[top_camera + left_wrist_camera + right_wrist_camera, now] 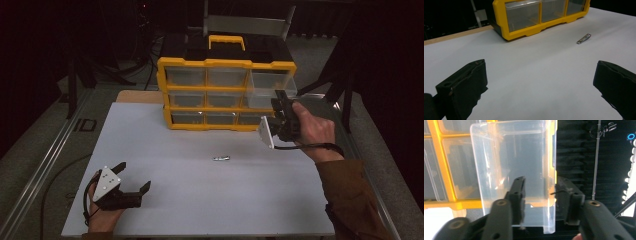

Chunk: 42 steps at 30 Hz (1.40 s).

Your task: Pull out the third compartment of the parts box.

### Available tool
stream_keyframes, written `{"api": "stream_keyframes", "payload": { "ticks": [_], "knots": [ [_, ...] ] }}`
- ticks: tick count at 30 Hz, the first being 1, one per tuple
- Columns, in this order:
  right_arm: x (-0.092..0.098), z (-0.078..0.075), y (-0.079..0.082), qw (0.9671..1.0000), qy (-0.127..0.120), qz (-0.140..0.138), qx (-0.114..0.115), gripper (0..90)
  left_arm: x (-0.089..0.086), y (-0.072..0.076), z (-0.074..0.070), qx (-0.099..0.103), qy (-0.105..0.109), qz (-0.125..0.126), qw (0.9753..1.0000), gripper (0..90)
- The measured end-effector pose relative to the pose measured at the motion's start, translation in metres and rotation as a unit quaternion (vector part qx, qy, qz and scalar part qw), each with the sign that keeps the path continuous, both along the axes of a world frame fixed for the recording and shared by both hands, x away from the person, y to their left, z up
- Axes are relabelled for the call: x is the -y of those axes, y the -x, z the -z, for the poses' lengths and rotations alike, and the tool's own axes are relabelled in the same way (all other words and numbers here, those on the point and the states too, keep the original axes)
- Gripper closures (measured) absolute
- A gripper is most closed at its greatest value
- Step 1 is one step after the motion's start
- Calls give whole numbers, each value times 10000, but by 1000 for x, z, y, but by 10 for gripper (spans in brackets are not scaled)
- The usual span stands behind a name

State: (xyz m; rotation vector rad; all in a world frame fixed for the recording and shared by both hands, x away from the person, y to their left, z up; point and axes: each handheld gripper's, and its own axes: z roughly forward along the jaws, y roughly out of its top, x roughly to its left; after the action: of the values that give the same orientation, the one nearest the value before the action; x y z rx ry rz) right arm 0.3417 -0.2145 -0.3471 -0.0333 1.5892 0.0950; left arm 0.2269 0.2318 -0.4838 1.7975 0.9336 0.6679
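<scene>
High view: the right gripper has the top-right clear drawer of the yellow organizer partly drawn out; a nail clipper lies mid-counter.

Left gripper view: the left gripper gapes wide, empty.

Right gripper view: jaws pinch the drawer's side wall. Next, probably pull straight outward.

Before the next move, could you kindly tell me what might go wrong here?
1. The right claw pinches only the thin side wall of the clear drawer, so the drawer may slip or tilt.
2. The drawer sticks well out of the yellow organizer; pulled further, it could drop.
</scene>
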Motion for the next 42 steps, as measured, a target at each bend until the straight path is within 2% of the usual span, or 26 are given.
{"api": "stream_keyframes", "payload": {
  "ticks": [1,5,10,14,17,23,28,30,33,36,38,39,41,42],
  "knots": [
    [0,2,0,10000,-75,-2,18,546,0,0,0,1,0,-1,10000,4],
    [-1,9,2,9999,-116,-14,85,474,0,0,0,6,15,-13,10000,4],
    [-4,20,4,9997,-180,-20,168,331,0,0,0,2,18,-12,10000,4],
    [-4,32,3,9995,-272,23,169,207,0,0,0,-7,-4,-20,10000,4],
    [-4,42,3,9991,-380,52,158,155,0,0,0,-8,-4,-19,10000,4],
    [-3,63,5,9983,-574,93,17,135,1,0,0,-13,-2,-18,10000,3],
    [-3,83,5,9944,-1020,148,-212,136,2,0,0,-15,-16,-7,10000,3],
    [-3,93,5,9929,-1128,191,-314,135,1,-1,1,-15,-19,-8,10000,4],
    [-2,105,3,9921,-1143,227,-456,136,1,-1,0,-12,-12,-14,10000,4],
    [0,115,2,9877,-1400,327,-615,136,1,-1,0,-11,-9,-16,10000,4],
    [2,120,1,9834,-1608,397,-745,135,2,-2,1,-9,-3,-12,10000,4],
    [2,123,1,9796,-1777,438,-830,135,2,-2,1,-9,2,-12,10000,4],
    [4,128,0,9757,-1928,465,-934,135,2,-2,0,-8,2,-6,10000,3],
    [6,130,-1,9718,-2062,466,-1041,135,3,-2,0,-6,3,-4,10000,4]
  ]
}}
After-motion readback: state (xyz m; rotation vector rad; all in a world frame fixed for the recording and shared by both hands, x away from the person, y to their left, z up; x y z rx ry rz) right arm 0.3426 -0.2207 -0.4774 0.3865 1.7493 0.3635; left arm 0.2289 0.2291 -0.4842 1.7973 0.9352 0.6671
